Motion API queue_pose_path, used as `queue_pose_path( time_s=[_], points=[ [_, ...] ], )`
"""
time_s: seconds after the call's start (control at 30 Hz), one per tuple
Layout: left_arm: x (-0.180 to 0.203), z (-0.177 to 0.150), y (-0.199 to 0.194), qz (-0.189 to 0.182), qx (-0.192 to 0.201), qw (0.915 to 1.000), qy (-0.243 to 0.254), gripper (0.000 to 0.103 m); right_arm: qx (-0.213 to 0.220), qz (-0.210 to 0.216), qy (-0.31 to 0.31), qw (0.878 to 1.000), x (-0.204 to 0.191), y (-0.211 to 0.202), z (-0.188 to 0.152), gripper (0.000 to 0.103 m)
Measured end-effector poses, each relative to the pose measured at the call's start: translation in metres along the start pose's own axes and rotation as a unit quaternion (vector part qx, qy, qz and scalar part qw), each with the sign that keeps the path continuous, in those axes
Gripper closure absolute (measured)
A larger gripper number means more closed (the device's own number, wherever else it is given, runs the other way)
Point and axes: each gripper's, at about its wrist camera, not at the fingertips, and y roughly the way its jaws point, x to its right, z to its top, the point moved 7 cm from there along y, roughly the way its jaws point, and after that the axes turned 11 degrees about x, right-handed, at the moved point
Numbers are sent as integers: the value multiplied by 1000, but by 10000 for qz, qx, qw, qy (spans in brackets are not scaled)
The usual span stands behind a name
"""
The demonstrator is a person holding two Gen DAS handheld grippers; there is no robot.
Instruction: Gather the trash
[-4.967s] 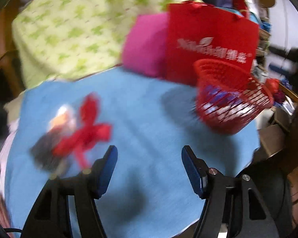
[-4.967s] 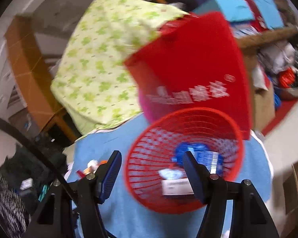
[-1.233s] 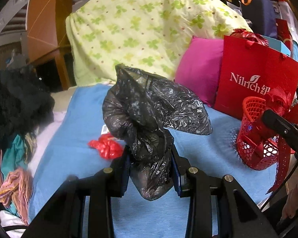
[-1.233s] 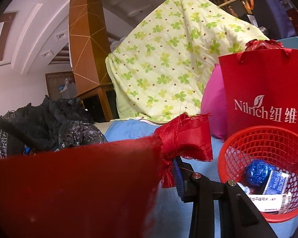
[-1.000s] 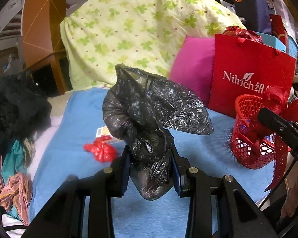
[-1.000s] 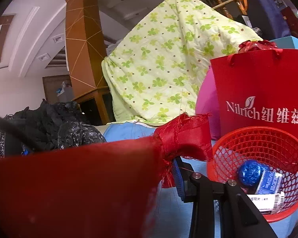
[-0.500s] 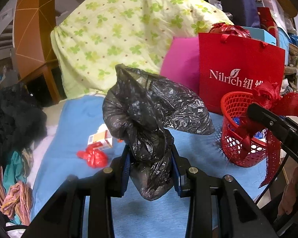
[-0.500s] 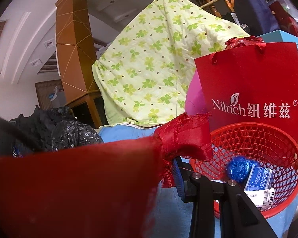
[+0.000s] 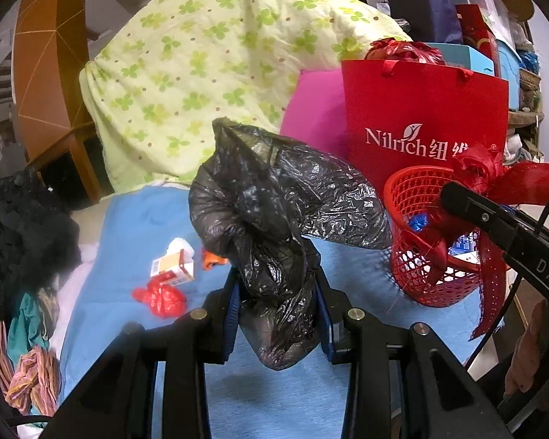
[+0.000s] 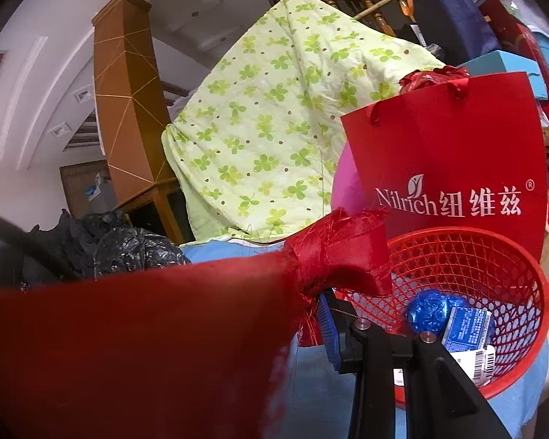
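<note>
Left wrist view: the left gripper [image 9: 280, 314] stays clamped on a crumpled black bag [image 9: 274, 219]. Over the last second the red basket [image 9: 417, 241] has drawn closer and slid toward the middle of the view, so the bag looks headed for it. Left of the basket, a red wad [image 9: 161, 300] and a small carton [image 9: 174, 269] still lie on the blue cloth [image 9: 274, 395], uncollected. The bag hides the cloth behind it.

Right wrist view: the right gripper [image 10: 311, 314] is closed on a red ribbon [image 10: 333, 256], held just short of the basket's near rim. The basket now looms larger. The ribbon blankets the left finger and the lower left of the view.
</note>
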Motion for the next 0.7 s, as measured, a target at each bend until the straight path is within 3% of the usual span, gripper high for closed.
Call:
queue_pose_path(
  time_s=[0.7],
  points=[
    [22,2,-1,-216,-11,9995,213,65,147,-164,183,9996,21,-11,8,63]
  ],
)
